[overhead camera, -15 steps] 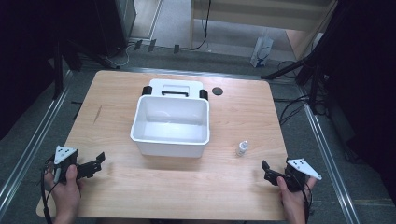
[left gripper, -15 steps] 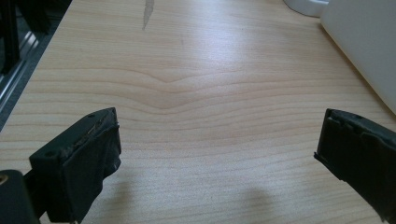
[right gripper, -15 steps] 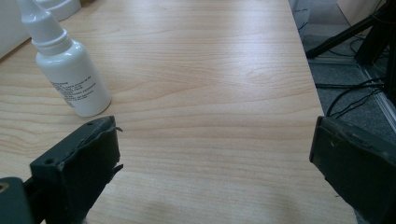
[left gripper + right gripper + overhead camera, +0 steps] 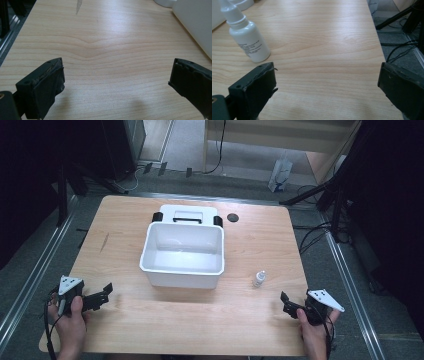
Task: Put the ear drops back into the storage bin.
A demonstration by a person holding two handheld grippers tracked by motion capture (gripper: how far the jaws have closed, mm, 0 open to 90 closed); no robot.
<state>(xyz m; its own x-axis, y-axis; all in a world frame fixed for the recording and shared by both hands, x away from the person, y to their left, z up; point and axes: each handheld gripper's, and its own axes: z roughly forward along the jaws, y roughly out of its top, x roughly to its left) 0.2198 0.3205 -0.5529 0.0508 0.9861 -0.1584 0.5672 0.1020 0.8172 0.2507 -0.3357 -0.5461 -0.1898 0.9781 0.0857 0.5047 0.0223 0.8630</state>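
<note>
Left gripper (image 4: 102, 295) resting low at near-left table (image 4: 165, 320) corner, jaws spread; right gripper (image 4: 286, 304) mirroring near-right, jaws spread, near dropper bottle (image 4: 259, 278).

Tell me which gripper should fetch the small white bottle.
Right. The right gripper is open, with the small white bottle standing just ahead; the left gripper sits beyond the white bin.
</note>
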